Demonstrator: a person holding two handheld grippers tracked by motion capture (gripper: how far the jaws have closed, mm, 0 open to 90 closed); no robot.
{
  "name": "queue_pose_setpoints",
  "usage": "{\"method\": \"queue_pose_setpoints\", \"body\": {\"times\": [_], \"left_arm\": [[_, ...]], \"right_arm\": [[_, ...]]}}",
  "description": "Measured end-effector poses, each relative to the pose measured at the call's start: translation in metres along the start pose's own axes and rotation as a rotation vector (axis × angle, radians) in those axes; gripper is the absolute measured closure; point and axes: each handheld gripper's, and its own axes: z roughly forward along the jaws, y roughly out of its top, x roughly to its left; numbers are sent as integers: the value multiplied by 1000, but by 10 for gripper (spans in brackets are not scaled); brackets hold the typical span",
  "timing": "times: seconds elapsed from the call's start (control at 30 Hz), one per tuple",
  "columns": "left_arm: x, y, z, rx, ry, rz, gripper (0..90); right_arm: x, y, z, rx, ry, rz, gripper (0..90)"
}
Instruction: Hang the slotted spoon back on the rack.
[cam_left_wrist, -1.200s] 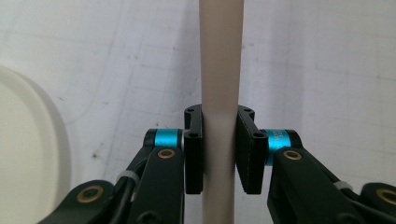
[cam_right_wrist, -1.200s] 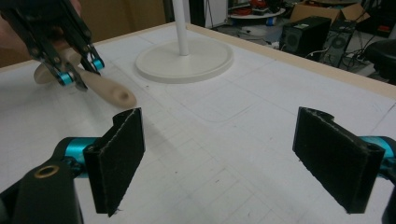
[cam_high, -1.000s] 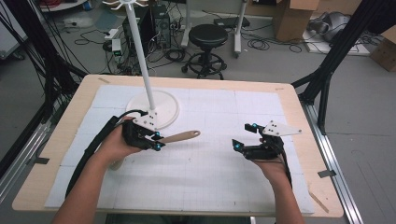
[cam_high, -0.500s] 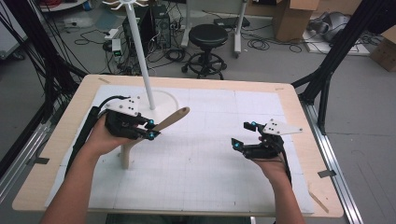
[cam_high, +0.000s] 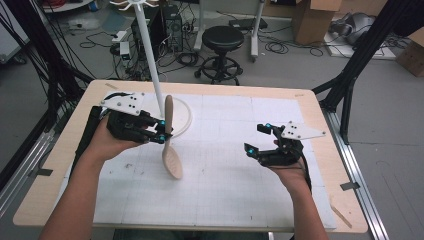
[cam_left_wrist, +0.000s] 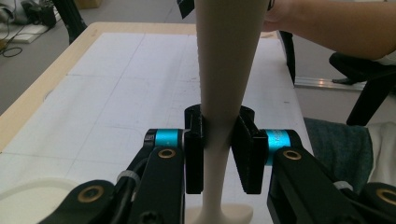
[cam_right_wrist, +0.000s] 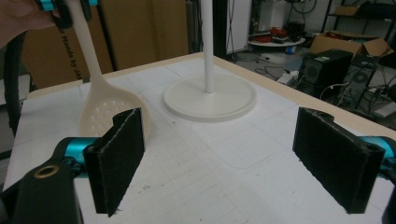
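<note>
A beige slotted spoon (cam_high: 172, 161) hangs nearly upright above the white mat, head down and handle tip up. My left gripper (cam_high: 163, 135) is shut on its handle just above the head. In the left gripper view both pads pinch the narrow handle (cam_left_wrist: 224, 70) at my left gripper (cam_left_wrist: 218, 140). A white stand (cam_high: 183, 119) with a tall pole and round base is just behind the spoon. My right gripper (cam_high: 255, 138) hovers open at the right of the mat, holding nothing. In the right gripper view its wide-apart jaws (cam_right_wrist: 229, 158) frame the spoon head (cam_right_wrist: 109, 109) and the stand base (cam_right_wrist: 210, 100).
The white gridded mat (cam_high: 225, 180) covers most of the wooden table (cam_high: 330, 165). The stand's pole (cam_high: 149, 50) rises to hooks at the top. A black stool (cam_high: 224, 40), cables and boxes stand on the floor beyond the far edge.
The left hand has risen and turned the spoon from lying roughly level, pointing right, to hanging upright with its head down. The right gripper has lifted a little and stays open.
</note>
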Motion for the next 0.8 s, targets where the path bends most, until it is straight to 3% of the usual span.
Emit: {"method": "queue_pose_setpoints", "body": {"times": [0.37, 0.6, 0.8], "left_arm": [[-1, 6, 3, -19, -28, 15, 757], [-4, 18, 7, -39, -46, 37, 757], [-4, 22, 12, -45, -50, 40, 757]], "right_arm": [[7, 29, 8, -51, 82, -16, 163], [18, 56, 20, -65, 144, -71, 163], [25, 75, 29, -74, 191, -90, 163]]}}
